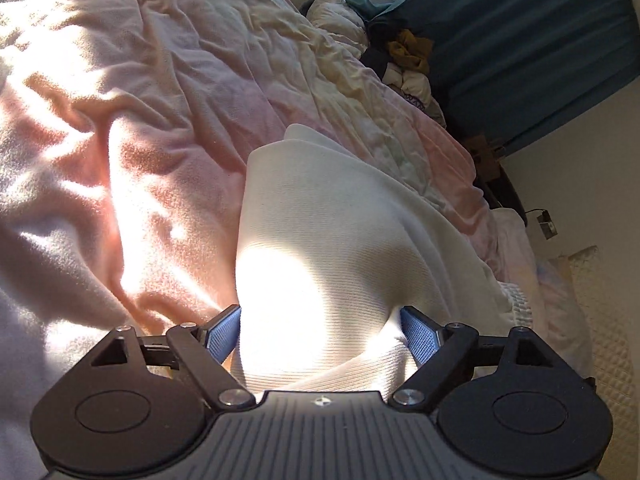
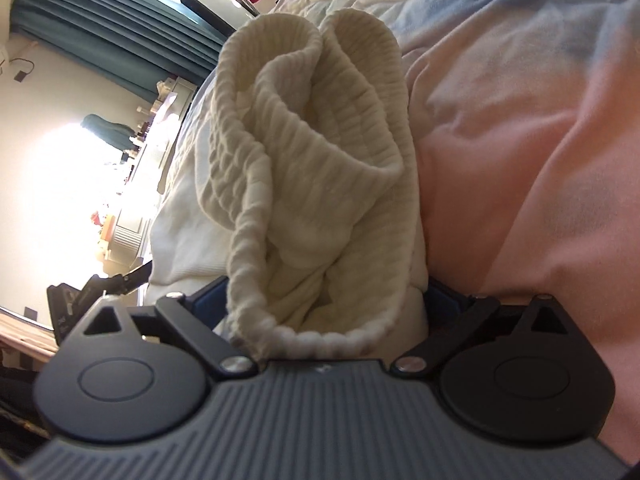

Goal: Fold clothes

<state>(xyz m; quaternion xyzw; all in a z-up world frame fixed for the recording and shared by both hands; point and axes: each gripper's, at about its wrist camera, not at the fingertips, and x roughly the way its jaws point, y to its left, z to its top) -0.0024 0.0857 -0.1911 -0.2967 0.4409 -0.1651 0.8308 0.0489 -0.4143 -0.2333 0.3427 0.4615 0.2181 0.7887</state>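
A white fine-knit garment (image 1: pixel 340 208) lies folded on the pink blanket (image 1: pixel 120 160) in the left wrist view. One end of it bulges up between the blue pads (image 1: pixel 222 334) of my left gripper (image 1: pixel 320 312). The jaws stand wide and do not pinch the cloth. In the right wrist view, the garment's cream ribbed hem (image 2: pixel 320 120) stands in loose folds on the pink blanket (image 2: pixel 520 160). It drapes between the widely spread jaws of my right gripper (image 2: pixel 326 284) and over its body, and it hides most of both pads.
A pile of loose clothes (image 1: pixel 404 60) sits at the far end of the bed by a teal curtain (image 1: pixel 540 40). A quilted pillow (image 1: pixel 592 320) lies at the right. In the right wrist view the bed edge, a teal curtain (image 2: pixel 100 20) and bright furniture (image 2: pixel 128 236) are to the left.
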